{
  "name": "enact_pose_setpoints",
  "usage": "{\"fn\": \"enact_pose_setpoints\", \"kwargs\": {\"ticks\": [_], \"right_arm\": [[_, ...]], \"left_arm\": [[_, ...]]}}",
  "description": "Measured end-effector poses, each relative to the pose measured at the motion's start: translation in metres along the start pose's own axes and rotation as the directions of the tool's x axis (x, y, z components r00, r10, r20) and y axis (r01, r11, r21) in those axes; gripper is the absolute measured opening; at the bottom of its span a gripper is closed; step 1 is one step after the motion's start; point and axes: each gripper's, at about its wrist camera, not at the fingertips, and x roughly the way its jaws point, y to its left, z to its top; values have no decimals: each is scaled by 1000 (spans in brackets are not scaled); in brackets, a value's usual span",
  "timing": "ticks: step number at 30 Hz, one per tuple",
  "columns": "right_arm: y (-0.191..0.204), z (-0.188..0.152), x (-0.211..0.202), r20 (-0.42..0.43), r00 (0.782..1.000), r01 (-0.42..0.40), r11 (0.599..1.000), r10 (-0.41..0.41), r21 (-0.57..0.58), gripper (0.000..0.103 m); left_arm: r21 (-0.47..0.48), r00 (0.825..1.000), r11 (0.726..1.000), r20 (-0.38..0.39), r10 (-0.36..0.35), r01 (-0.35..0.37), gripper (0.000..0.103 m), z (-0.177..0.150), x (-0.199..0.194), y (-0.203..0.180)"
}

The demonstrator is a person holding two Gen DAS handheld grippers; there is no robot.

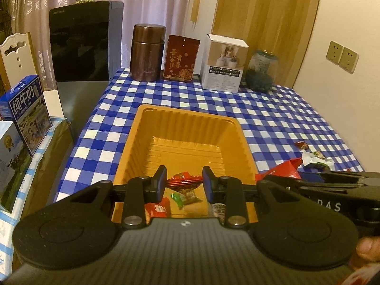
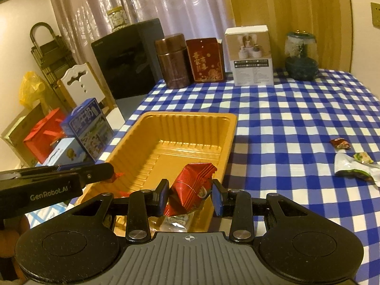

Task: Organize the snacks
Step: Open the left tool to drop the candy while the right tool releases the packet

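Observation:
An orange plastic tray [image 1: 187,121] sits on the blue checked tablecloth; it also shows in the right wrist view [image 2: 190,121]. My left gripper [image 1: 184,181] hangs over the tray's near end, jaws shut on a red candy wrapper [image 1: 184,180]. Under it lie a green candy [image 1: 184,198] and a red candy [image 1: 158,210]. My right gripper [image 2: 191,194] is over the tray's near right corner, with a red snack packet [image 2: 192,187] between its jaws; the left finger touches it, the right stands slightly apart. The red packet also shows in the left view [image 1: 282,169].
On the cloth to the right lie a small red-brown candy [image 2: 340,143] and a torn white-green wrapper [image 2: 356,169]. At the table's back stand a brown canister [image 2: 173,61], a red box [image 2: 206,59], a white box [image 2: 251,55] and a glass jar [image 2: 301,55]. Milk cartons [image 1: 26,111] stand left.

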Motion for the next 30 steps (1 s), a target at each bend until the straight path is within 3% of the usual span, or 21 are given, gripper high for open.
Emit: {"fn": "enact_pose_setpoints", "kwargs": {"ticks": [5, 8, 23, 28, 29, 30], "right_arm": [[1, 1, 12, -9, 1000, -6, 1000, 6, 0, 38], [2, 0, 18, -17, 1000, -7, 1000, 7, -3, 38], [13, -3, 30, -30, 999, -34, 999, 34, 2, 39], [15, 2, 33, -14, 995, -99, 995, 99, 24, 39], [16, 3, 34, -12, 993, -113, 993, 113, 30, 42], [16, 4, 35, -9, 993, -118, 992, 118, 36, 56]], "left_arm": [[-11, 1000, 1000, -25, -12, 12, 29, 2, 18, 6], [-35, 1000, 999, -26, -14, 13, 38, 0, 23, 12], [-65, 999, 997, -22, 36, -38, 38, -18, 8, 34], [-76, 999, 996, -10, 43, -44, 38, -18, 3, 40], [-77, 999, 996, -9, 44, -45, 38, -18, 2, 40], [-78, 999, 996, -6, 47, -47, 38, -18, 0, 41]]}}
